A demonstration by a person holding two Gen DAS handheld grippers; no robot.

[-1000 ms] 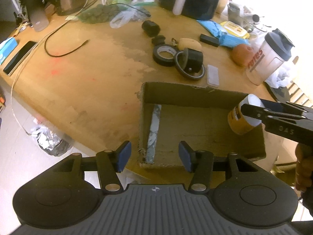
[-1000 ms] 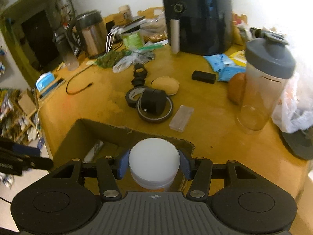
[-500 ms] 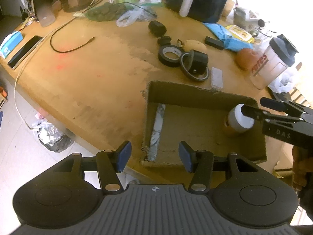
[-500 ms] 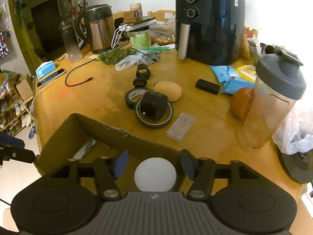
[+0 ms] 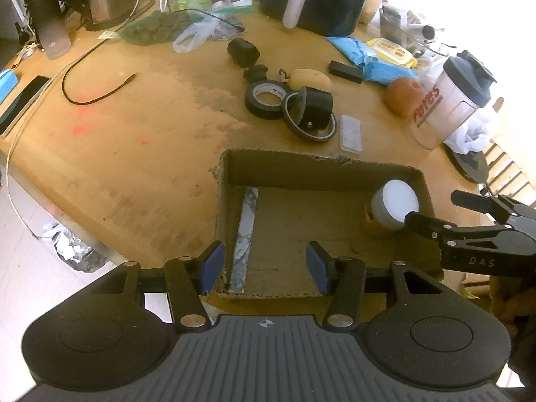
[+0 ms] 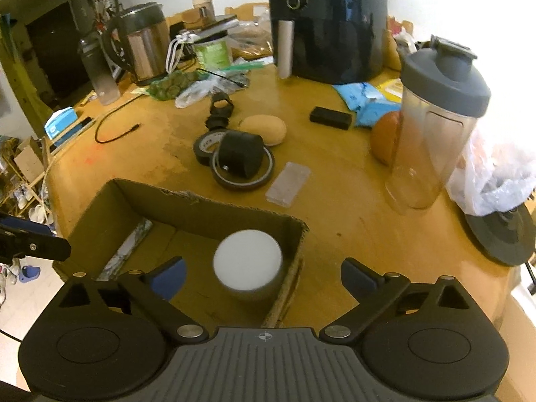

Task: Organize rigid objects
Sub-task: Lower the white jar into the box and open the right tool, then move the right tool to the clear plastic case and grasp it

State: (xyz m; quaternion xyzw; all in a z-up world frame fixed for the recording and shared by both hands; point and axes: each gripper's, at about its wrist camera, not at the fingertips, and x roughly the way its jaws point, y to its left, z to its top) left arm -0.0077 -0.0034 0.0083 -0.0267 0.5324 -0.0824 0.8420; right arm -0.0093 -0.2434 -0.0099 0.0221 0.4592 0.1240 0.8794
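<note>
An open cardboard box (image 5: 321, 167) sits at the near edge of the wooden table; it also shows in the right wrist view (image 6: 187, 206). A white-lidded jar (image 5: 395, 206) stands upright in the box's right corner, seen from above in the right wrist view (image 6: 248, 264). A marbled strip (image 5: 246, 238) lies along the box's left wall. My right gripper (image 6: 263, 276) is open wide above the jar, not touching it; it also shows in the left wrist view (image 5: 435, 212). My left gripper (image 5: 264, 264) is open and empty over the box's near edge.
Beyond the box lie a black tape roll (image 5: 266, 98), a black cylinder on a ring (image 5: 311, 110), a clear plastic case (image 5: 351, 132), a tan pouch (image 5: 310, 78) and a small black block (image 5: 345, 71). A shaker bottle (image 6: 435, 127) stands at the right, an air fryer (image 6: 328, 23) at the back.
My right gripper lowered the jar into the box's right corner, opened its jaws and let go, then drew back. My left gripper stayed open by the box's near edge.
</note>
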